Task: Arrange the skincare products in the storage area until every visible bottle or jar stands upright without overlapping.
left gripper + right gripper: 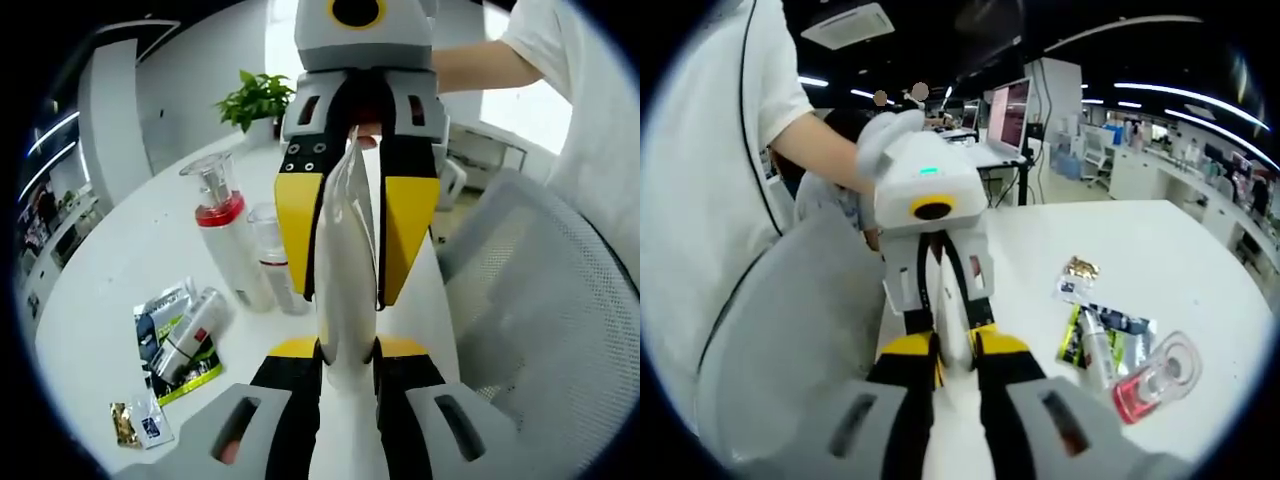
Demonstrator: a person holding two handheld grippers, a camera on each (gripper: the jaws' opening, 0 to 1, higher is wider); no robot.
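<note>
In the left gripper view, the left tool [345,355] rises from the bottom with its yellow-and-black jaws closed on the lower end of a white tube [344,300]. The right tool [350,215] comes in from above and pinches the same tube at its upper, clear crimped end — the tube is held between the two, off the white surface [110,300]. Left of the tube, a bottle with a red collar and clear cap [228,232] stands upright on the surface, and a smaller clear-capped bottle [274,258] stands just beside it, nearer the tube. Further left of the tube, a silver tube [192,330] lies flat on a green-and-black packet [172,345]. Near that packet, toward the edge of the surface, lies a small sachet [140,422]. A potted plant [256,100] stands beyond the bottles. A person's arm [480,66] reaches to the right tool, and a grey mesh chair [540,300] sits right of the tube.

In the right gripper view, the right tool [955,365] grips the white tube [952,320] from below, and the left tool [940,270] clamps it from the far end, held by a gloved hand [885,135]. Right of the tube, the silver tube [1098,350] lies on the packet [1120,335], the red-collared bottle [1155,378] beside it — upright or not, I cannot tell here.
</note>
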